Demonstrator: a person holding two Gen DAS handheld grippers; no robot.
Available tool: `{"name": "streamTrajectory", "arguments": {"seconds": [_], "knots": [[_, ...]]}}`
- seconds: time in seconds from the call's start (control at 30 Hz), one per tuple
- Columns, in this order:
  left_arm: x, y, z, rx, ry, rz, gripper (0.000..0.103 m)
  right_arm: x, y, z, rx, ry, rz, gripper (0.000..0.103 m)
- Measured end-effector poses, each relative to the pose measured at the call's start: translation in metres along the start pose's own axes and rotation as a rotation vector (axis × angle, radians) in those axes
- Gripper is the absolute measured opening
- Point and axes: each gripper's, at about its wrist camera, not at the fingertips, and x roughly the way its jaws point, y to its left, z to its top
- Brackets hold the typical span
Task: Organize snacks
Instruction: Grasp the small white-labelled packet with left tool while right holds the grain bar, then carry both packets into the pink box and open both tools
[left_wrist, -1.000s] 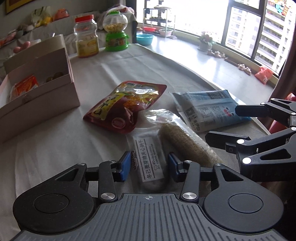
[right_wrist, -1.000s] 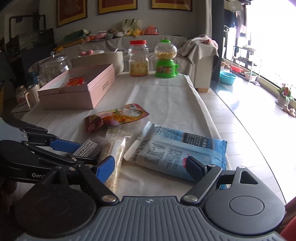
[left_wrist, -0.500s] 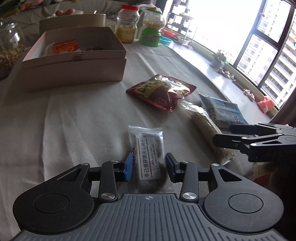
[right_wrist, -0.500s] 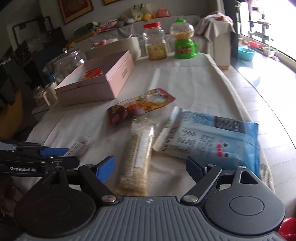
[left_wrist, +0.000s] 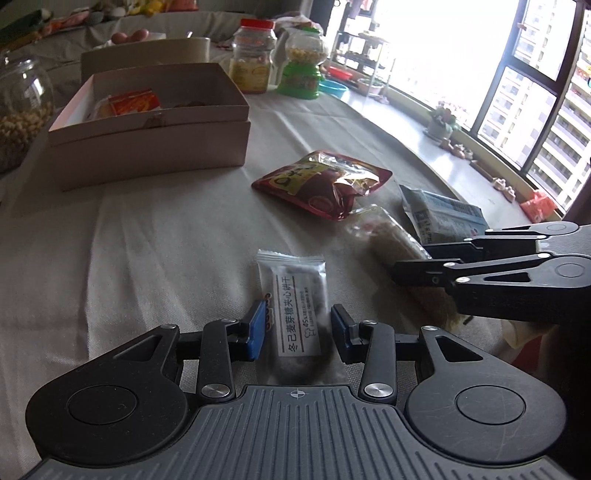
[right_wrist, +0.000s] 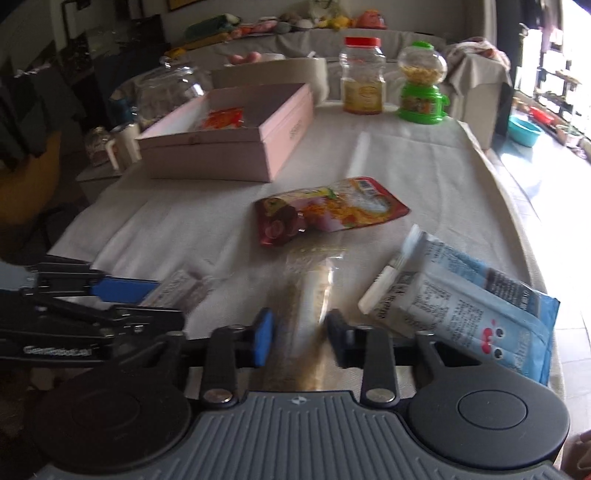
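Left gripper (left_wrist: 297, 328): fingers released, straddling biscuit packet (left_wrist: 295, 295) lying on bench (left_wrist: 147, 240) | Right gripper (right_wrist: 298, 338): fingers clenching on cereal bar (right_wrist: 310, 295), lying between red pouch (right_wrist: 325, 210) and blue bag (right_wrist: 472, 299)

Bare cloth lies open left of the red snack pouch (left_wrist: 322, 182) up to the pink box (left_wrist: 151, 140), which blocks beyond.
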Motion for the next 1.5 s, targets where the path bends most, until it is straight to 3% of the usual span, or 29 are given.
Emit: {"name": "streamTrajectory", "arguments": {"seconds": [0.4, 0.57, 0.73, 0.9, 1.07, 1.2, 1.33, 1.5], "knots": [[-0.007, -0.002, -0.009, 0.017, -0.010, -0.004, 0.042, -0.013, 0.002, -0.003, -0.014, 0.026, 0.056, 0.026], [-0.008, -0.002, -0.010, 0.019, -0.013, -0.004, 0.042, -0.010, 0.012, -0.007, -0.069, 0.025, 0.023, 0.028], [-0.008, -0.004, -0.011, 0.037, -0.013, 0.004, 0.043, 0.002, 0.008, -0.006, -0.045, 0.064, 0.007, 0.031], [-0.009, -0.004, -0.012, 0.043, -0.011, 0.005, 0.043, 0.000, 0.009, -0.007, -0.048, 0.061, 0.005, 0.030], [-0.010, -0.005, -0.013, 0.043, -0.016, 0.002, 0.043, -0.007, 0.008, -0.005, -0.035, 0.048, 0.057, 0.028], [-0.014, 0.001, -0.013, 0.011, -0.042, -0.016, 0.038, -0.017, 0.010, 0.003, -0.047, 0.021, 0.057, 0.027], [-0.045, 0.020, 0.020, -0.040, -0.172, -0.052, 0.037, -0.051, 0.004, 0.048, -0.049, -0.086, 0.110, 0.027], [-0.093, 0.050, 0.111, -0.004, -0.422, 0.066, 0.037, -0.091, 0.004, 0.144, -0.086, -0.300, 0.090, 0.027]]}}
